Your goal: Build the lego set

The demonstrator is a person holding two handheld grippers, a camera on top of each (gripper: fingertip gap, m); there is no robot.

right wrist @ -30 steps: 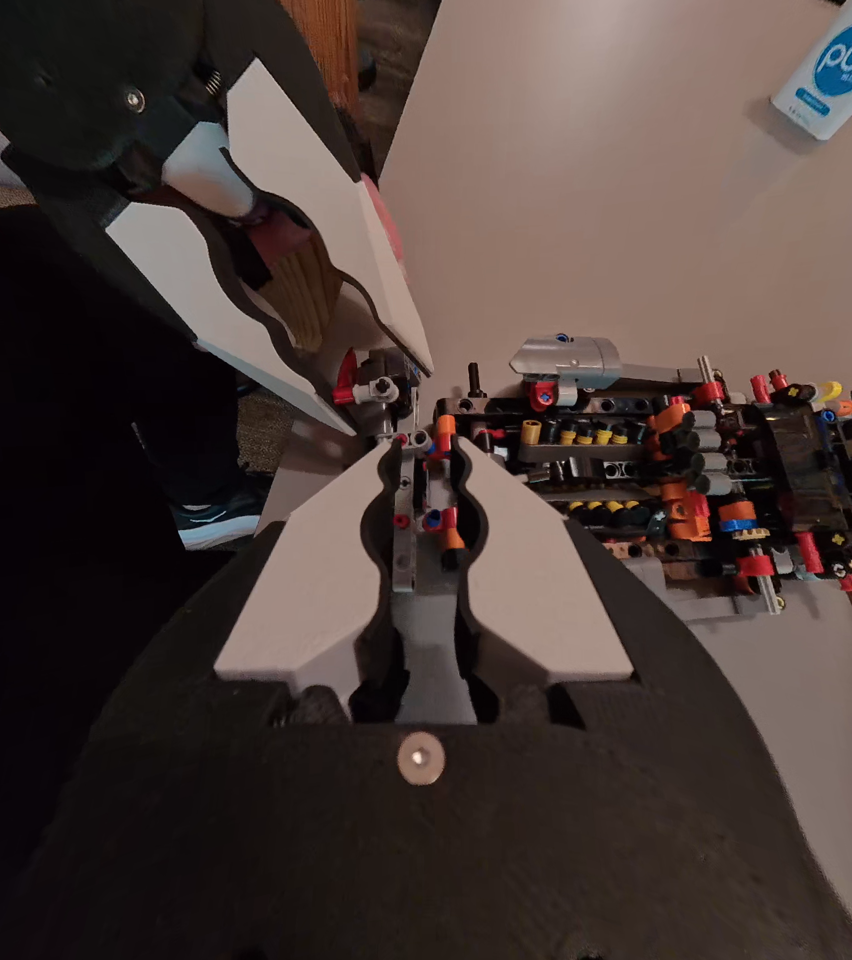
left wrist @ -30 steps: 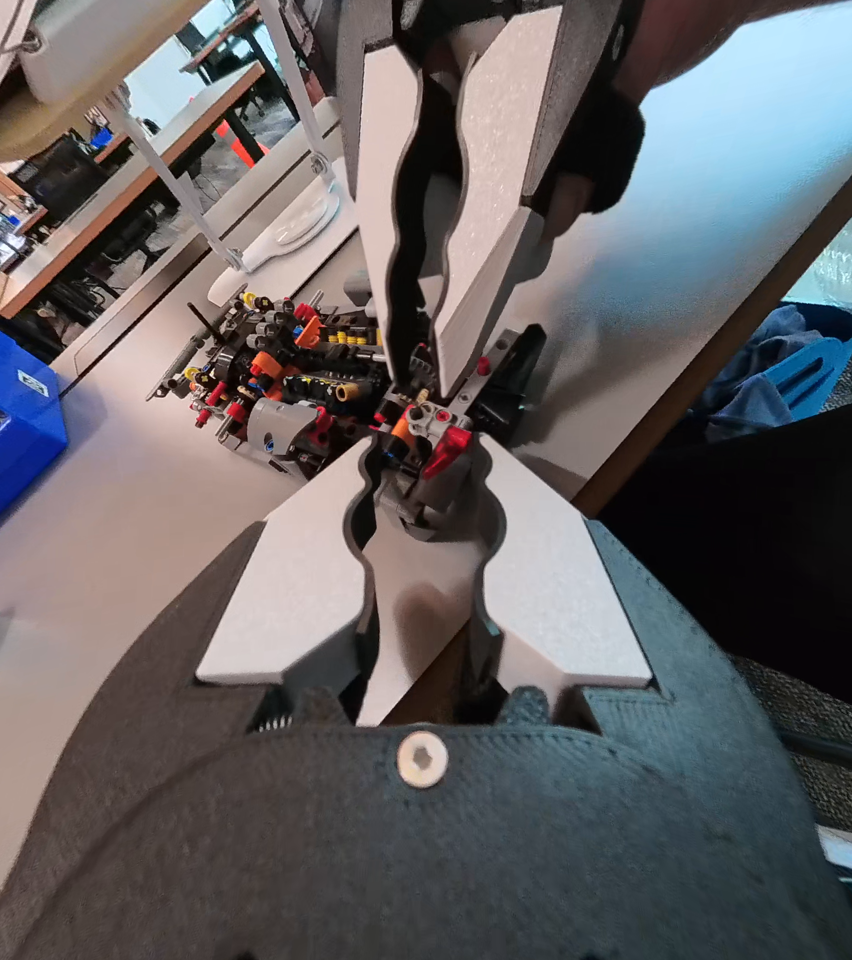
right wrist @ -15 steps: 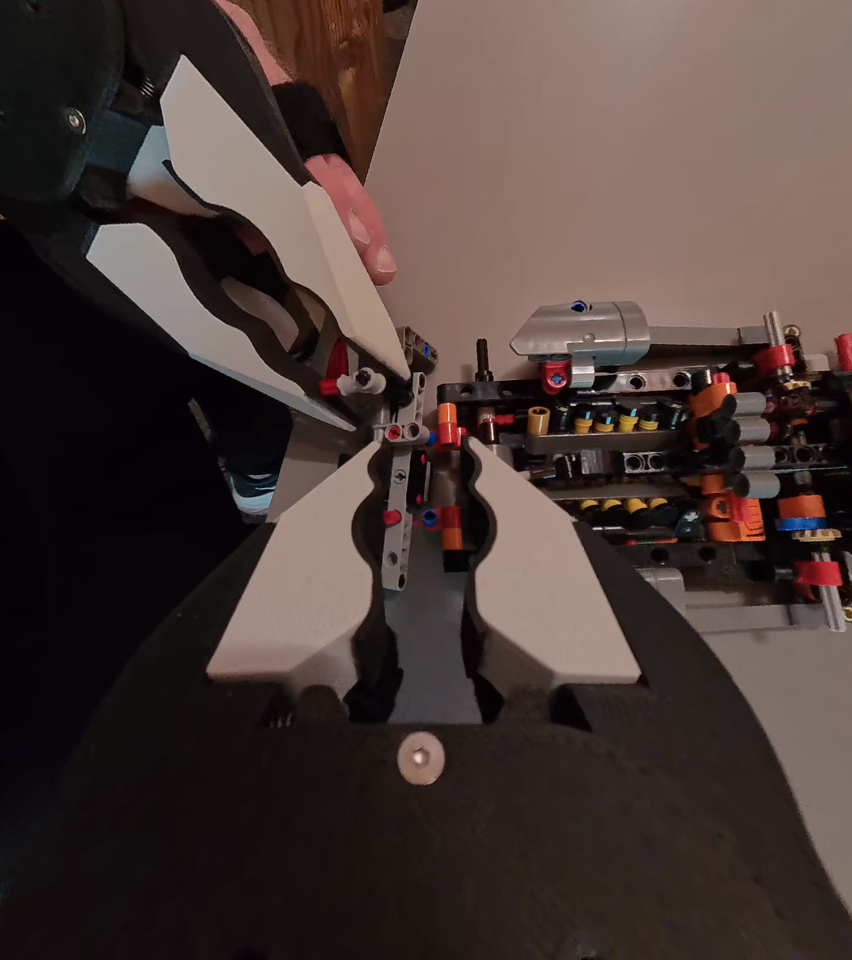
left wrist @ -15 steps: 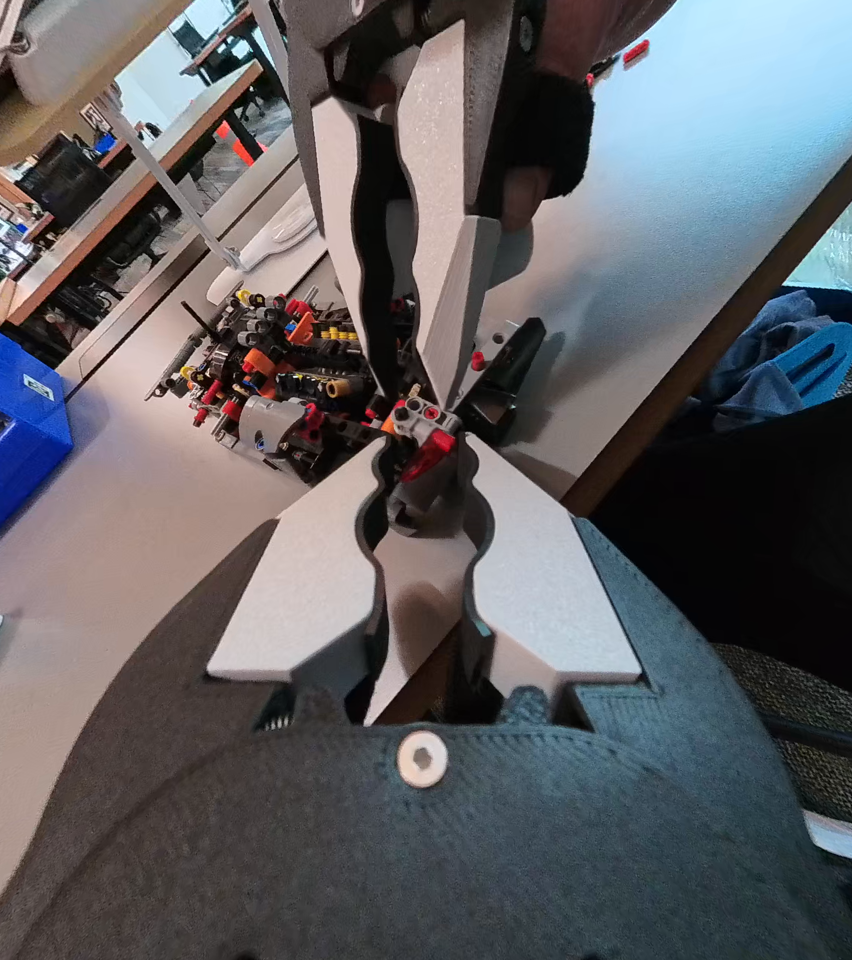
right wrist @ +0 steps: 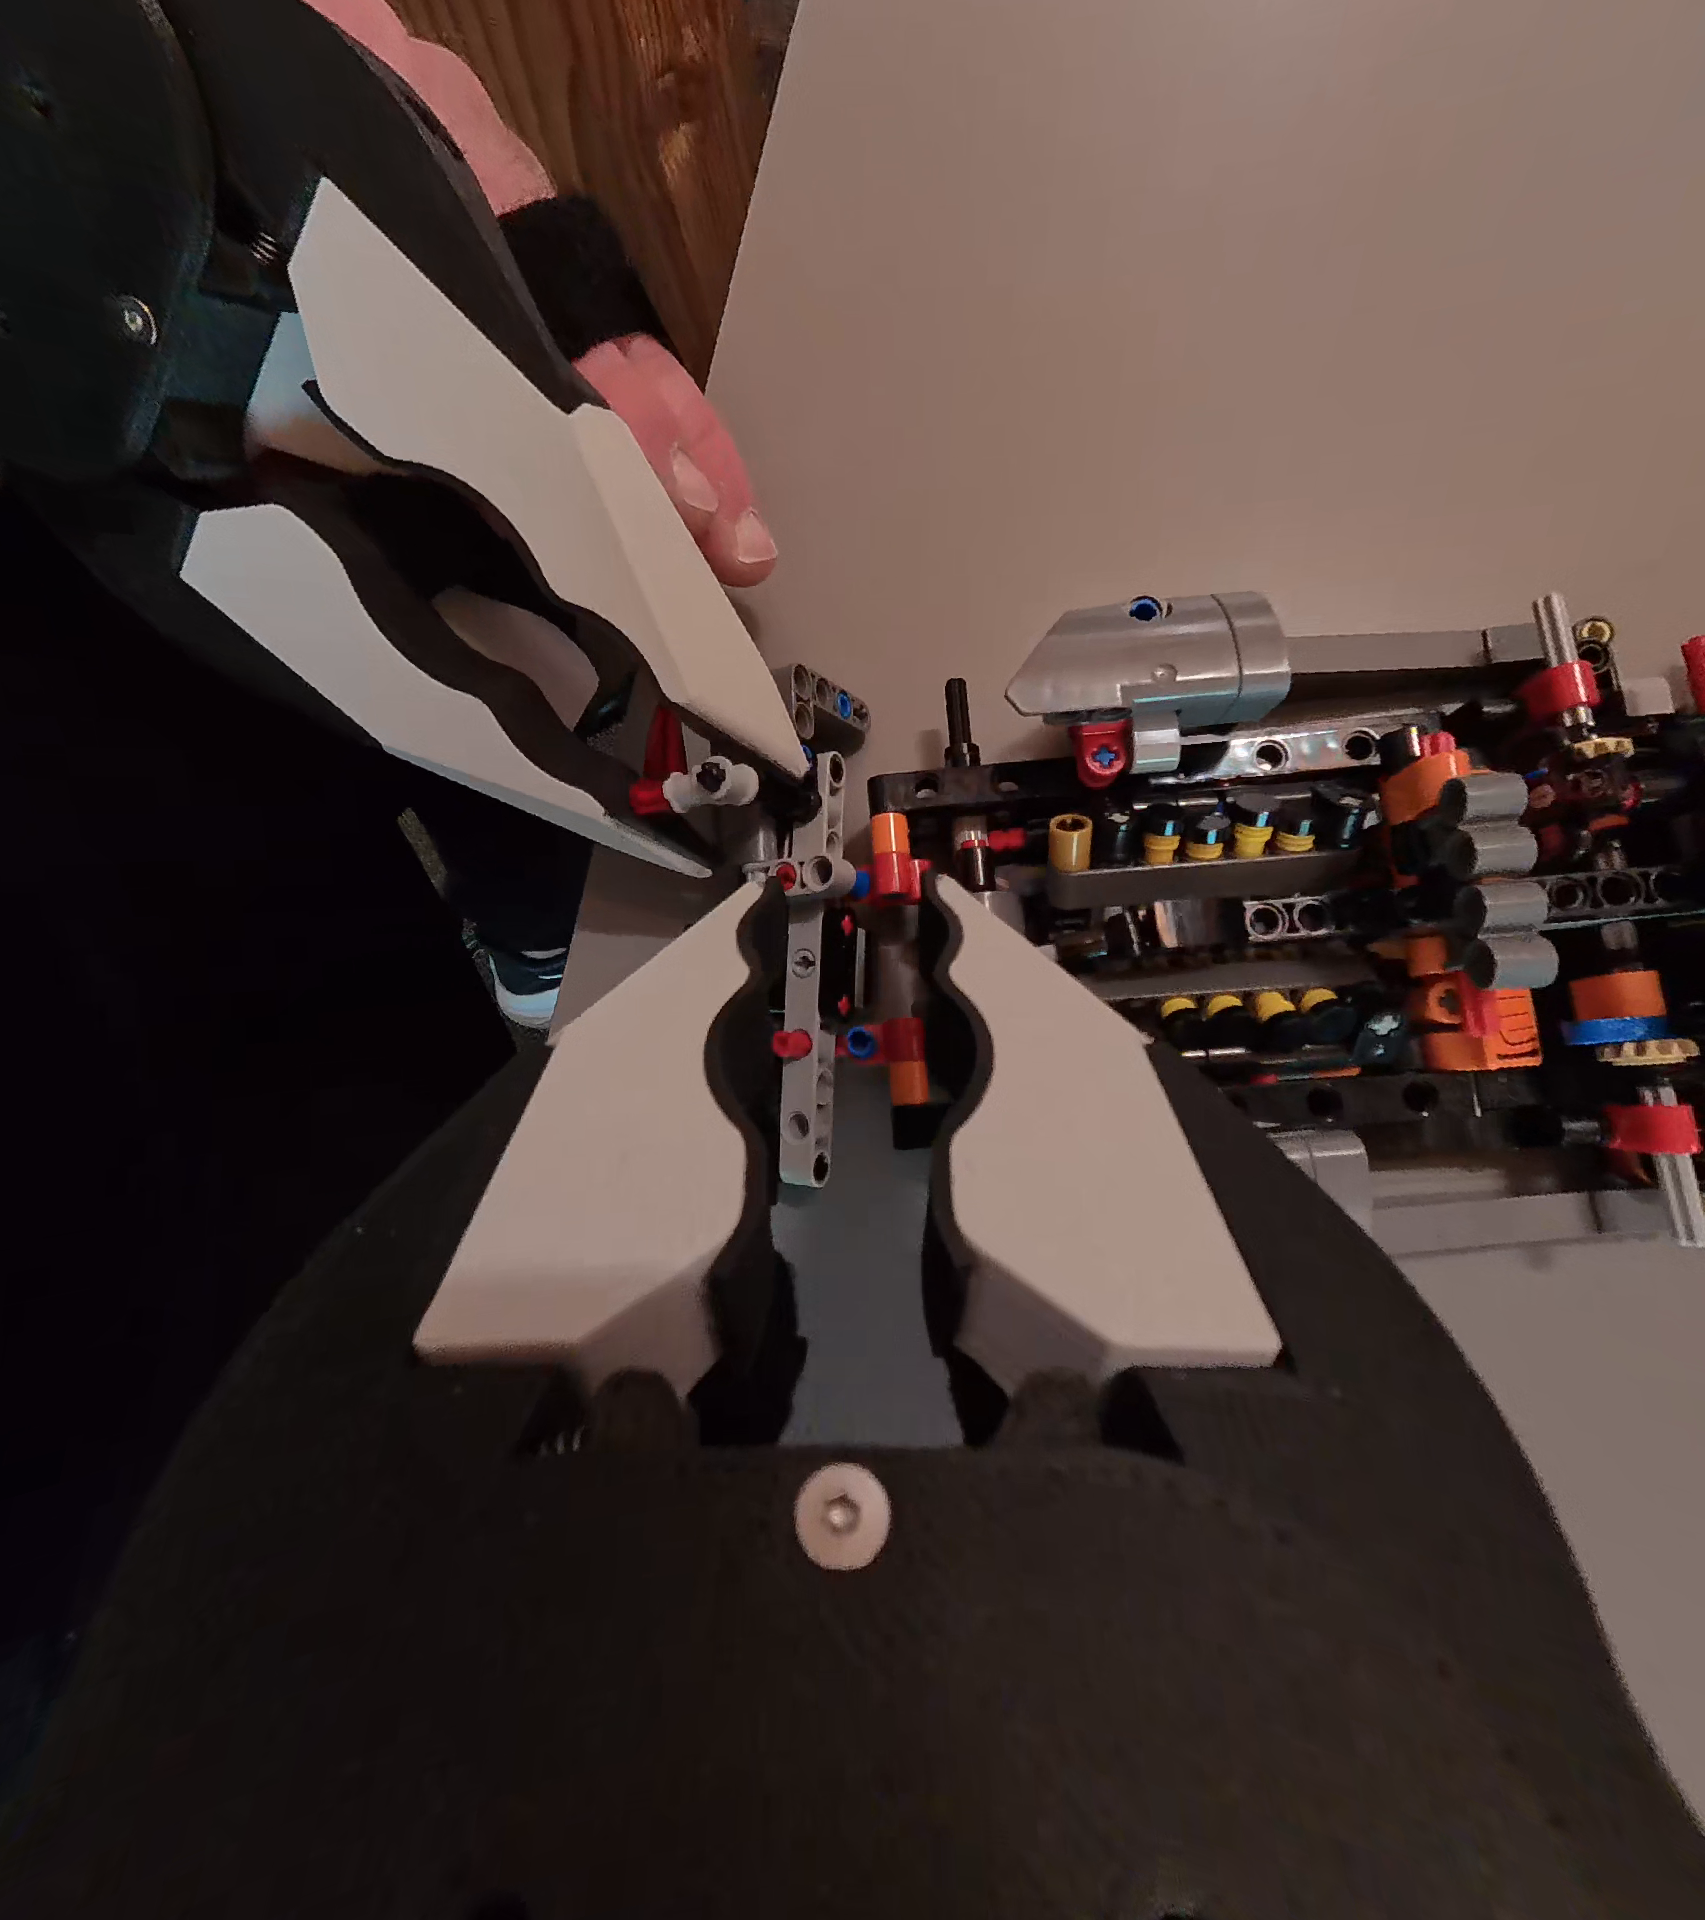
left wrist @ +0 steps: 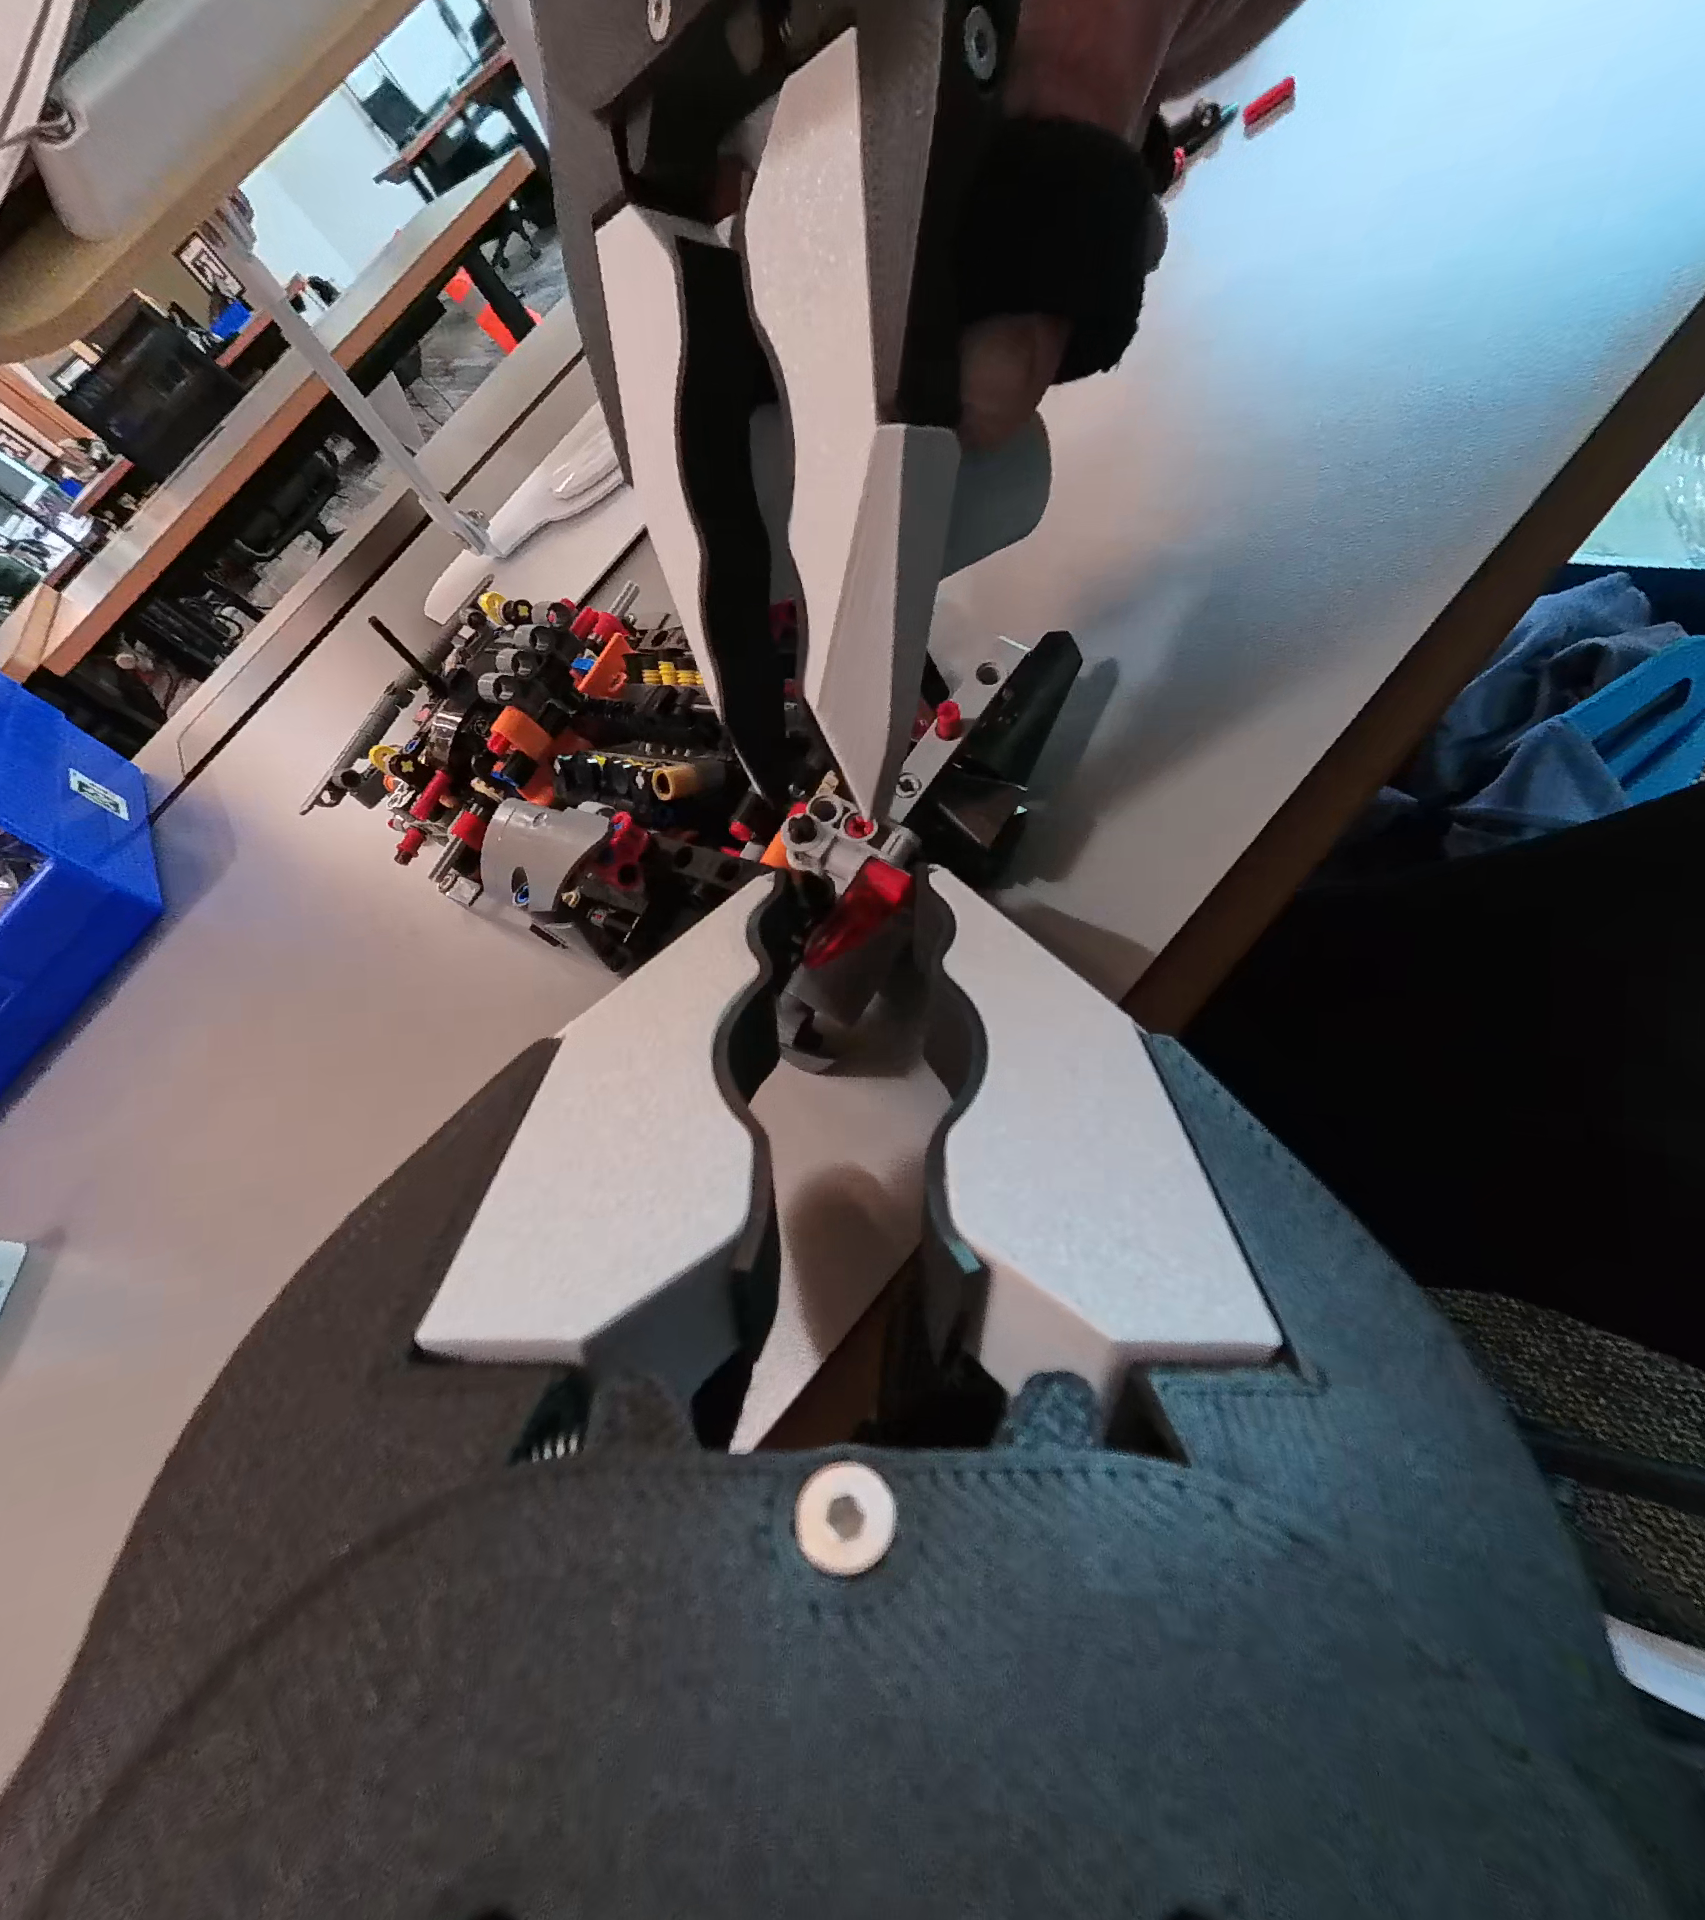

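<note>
Left hand-held gripper (left wrist: 843,883) is pinched nearly closed, fingers level. Right hand-held gripper (right wrist: 853,883) comes down steeply from above it, fingers narrowed, tips almost meeting the left's.

Both grippers (left wrist: 843,883) (right wrist: 843,883) are showing pale wavy-edged fingers (left wrist: 640,1122), dark textured bodies and one silver hex screw (left wrist: 845,1520); black cuffs (left wrist: 1056,239) are circling the wrists.

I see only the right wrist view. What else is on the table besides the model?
Observer: A blue bin stands apart from the model, in the left wrist view.
Operator: Does the left gripper grip well?
Observer: A gray piece sits between both its fingers and seems to touch each.
Operator: Any loose parts?
Observer: One red piece lies far off, behind the right gripper.
</note>
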